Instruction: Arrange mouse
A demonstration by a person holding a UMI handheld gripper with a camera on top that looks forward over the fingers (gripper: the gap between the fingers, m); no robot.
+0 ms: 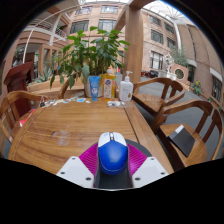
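Magenta pads line the inner faces of the gripper [112,160], whose two white fingers [78,171] press in from either side on a blue and white computer mouse [112,153]. The mouse sits held between the pads, its blue back rounded upward and its white front pointing forward over the near edge of the bench [60,130], a brown table of wooden planks.

Beyond the gripper, at the far end of the bench, a leafy green potted plant [85,55] rises tall. Just beside it stand a blue carton [95,87], an orange-yellow bottle [108,85] and a clear pump bottle with a white top [126,90]; what is in these containers cannot be told. A small light object [81,99] lies in front of the carton.

Curved wooden chairs [185,120] stand to the right of the gripper, and another wooden chair [14,105] stands to the left. Farther off are brick building fronts with many windows [155,40]. The stretch of bench between the gripper and the bottles is plain wood.
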